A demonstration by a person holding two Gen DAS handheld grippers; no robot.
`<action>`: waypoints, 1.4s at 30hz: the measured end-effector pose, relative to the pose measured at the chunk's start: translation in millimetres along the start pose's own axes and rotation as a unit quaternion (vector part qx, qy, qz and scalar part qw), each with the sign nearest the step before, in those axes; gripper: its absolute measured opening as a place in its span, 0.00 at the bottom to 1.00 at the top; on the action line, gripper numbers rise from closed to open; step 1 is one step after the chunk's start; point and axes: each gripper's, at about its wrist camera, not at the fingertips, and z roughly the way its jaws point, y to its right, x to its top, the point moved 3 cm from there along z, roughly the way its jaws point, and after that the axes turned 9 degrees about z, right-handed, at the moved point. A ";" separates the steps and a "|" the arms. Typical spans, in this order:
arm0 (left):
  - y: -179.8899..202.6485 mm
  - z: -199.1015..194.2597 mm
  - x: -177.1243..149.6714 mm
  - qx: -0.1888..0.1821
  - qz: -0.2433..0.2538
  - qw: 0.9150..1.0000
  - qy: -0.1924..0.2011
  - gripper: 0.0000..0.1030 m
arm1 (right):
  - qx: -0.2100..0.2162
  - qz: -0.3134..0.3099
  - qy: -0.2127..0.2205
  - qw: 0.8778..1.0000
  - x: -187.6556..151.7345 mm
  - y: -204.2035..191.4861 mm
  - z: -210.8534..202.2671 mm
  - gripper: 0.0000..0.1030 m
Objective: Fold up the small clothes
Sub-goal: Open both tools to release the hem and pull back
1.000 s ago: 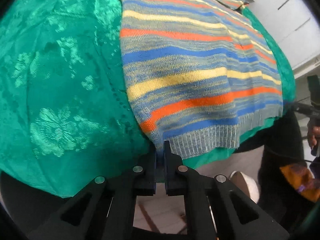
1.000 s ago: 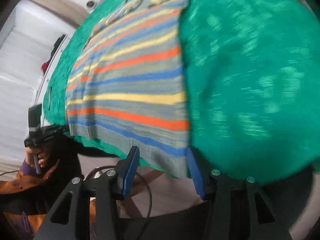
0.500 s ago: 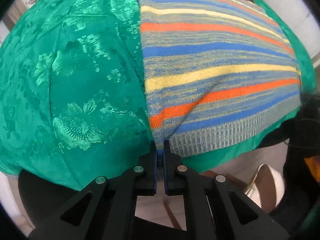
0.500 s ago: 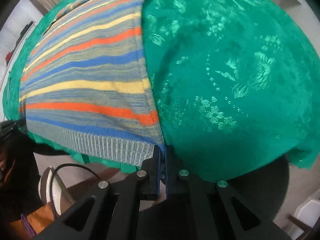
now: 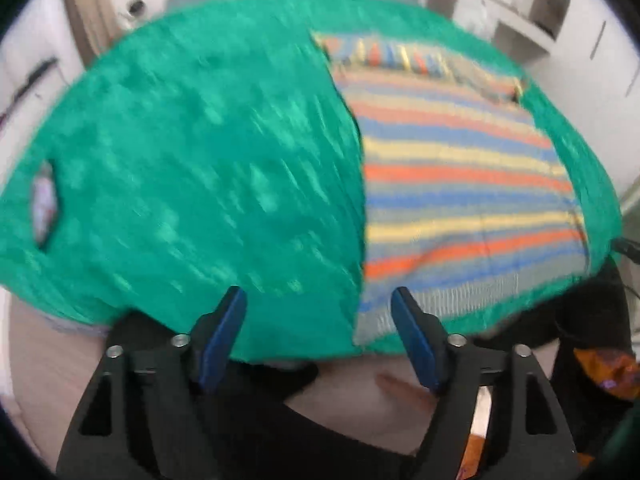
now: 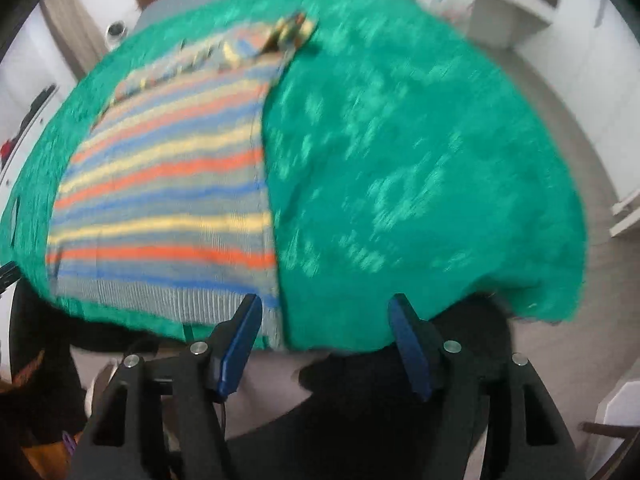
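Striped garment: a knitted sweater in orange, yellow, blue and grey bands lies flat on the surface, its ribbed hem toward the near edge; in the right wrist view it fills the left half of the cloth.
Far end of garment: a bunched, folded part lies along the far edge; both views are too blurred to tell whether it is a sleeve or a collar.
Surface: covered by a green cloth with a paler woven flower pattern, hanging over the near edge.
Left tool: jaws opening, blue pads spread wide, nothing between them; the sweater's near left corner shows just beyond the tips, apart from the pads.
Right tool: jaws opening, pads spread, nothing pinched; the sweater's near right corner lies just past its left finger.
Writing and brands: no lettering can be read on the sweater, the cloth or the tools; motion blur softens all detail.
Surroundings: white cabinets behind the surface, pale floor to the right.
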 end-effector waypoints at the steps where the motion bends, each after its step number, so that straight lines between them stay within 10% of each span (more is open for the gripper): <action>1: -4.0 -9.3 5.2 0.014 -0.003 1.000 0.020 0.81 | -0.006 0.001 0.025 1.000 5.5 -0.2 -10.5 0.68; 9: 19.9 -56.0 65.2 0.041 -0.029 0.984 0.168 0.96 | -0.063 -0.036 0.201 0.977 39.9 -41.1 -78.3 0.88; 15: 48.2 -76.9 85.8 0.063 -0.038 0.967 0.244 0.98 | -0.043 -0.025 0.247 0.968 42.7 -64.5 -113.9 0.95; 42: 85.9 -75.5 73.5 0.104 0.017 0.974 0.202 1.00 | 0.031 -0.109 0.232 0.966 14.0 -151.5 -108.2 1.00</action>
